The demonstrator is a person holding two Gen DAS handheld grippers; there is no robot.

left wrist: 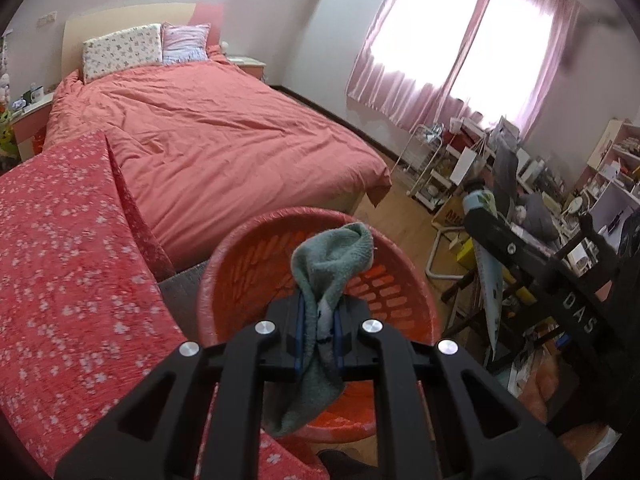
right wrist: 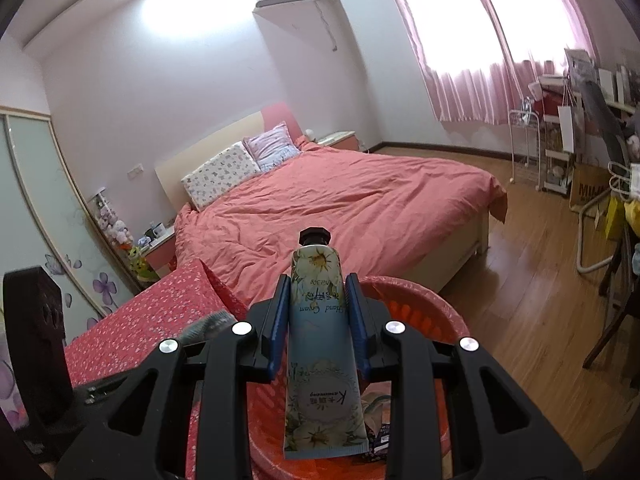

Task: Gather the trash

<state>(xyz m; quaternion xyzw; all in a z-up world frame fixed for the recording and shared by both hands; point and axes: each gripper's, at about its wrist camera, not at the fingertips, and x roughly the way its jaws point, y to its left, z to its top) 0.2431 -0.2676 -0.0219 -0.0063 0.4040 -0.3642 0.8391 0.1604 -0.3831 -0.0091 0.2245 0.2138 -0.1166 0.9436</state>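
Grey-green sock (left wrist: 328, 280) pinched in the left gripper (left wrist: 319, 320) above the orange basket (left wrist: 404, 292) — right gripper (right wrist: 320, 312) clamps a hand-cream tube (right wrist: 322, 344).

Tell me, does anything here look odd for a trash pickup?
Yes. The left gripper clamps a grey-green sock above the orange basket, and the right gripper holds a hand cream tube with its cap on. Neither looks like obvious rubbish.
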